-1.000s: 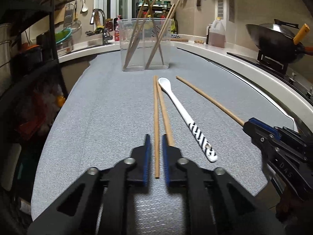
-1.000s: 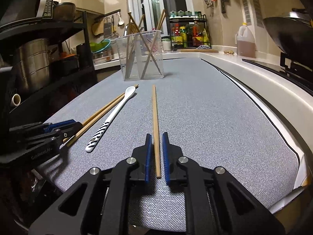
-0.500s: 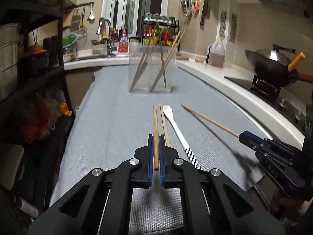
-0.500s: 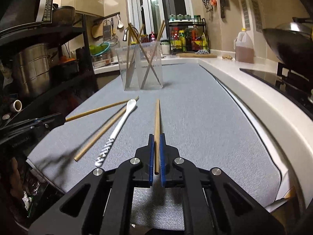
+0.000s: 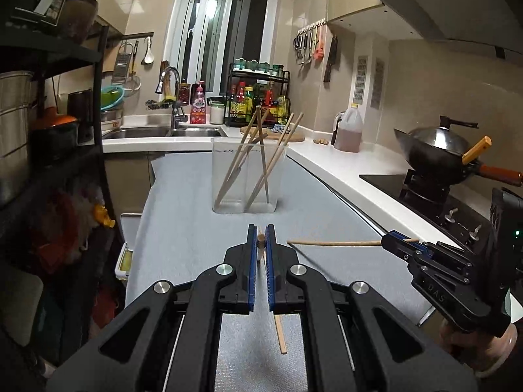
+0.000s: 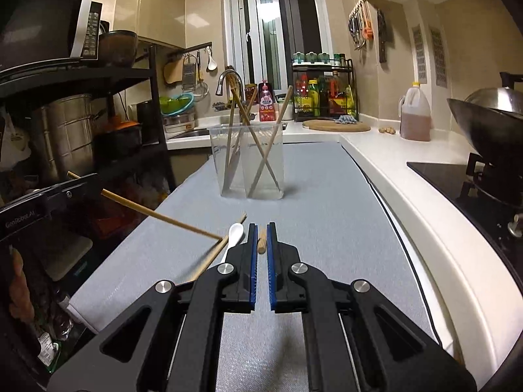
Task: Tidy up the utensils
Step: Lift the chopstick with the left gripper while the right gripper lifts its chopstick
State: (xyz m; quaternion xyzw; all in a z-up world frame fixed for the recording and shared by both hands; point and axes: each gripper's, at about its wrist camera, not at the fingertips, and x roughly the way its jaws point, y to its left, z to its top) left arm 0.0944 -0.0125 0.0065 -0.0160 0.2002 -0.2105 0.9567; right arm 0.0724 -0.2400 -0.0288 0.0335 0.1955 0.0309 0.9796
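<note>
Now slim tan wooden chopsticks (image 5: pixel 333 243)

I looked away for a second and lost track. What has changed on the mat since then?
Both grippers closed on a chopstick and lifted it off the mat: the left gripper holds one chopstick, the right gripper another. The white spoon and third chopstick stayed on the mat, and the clear container kept its chopsticks.
</note>
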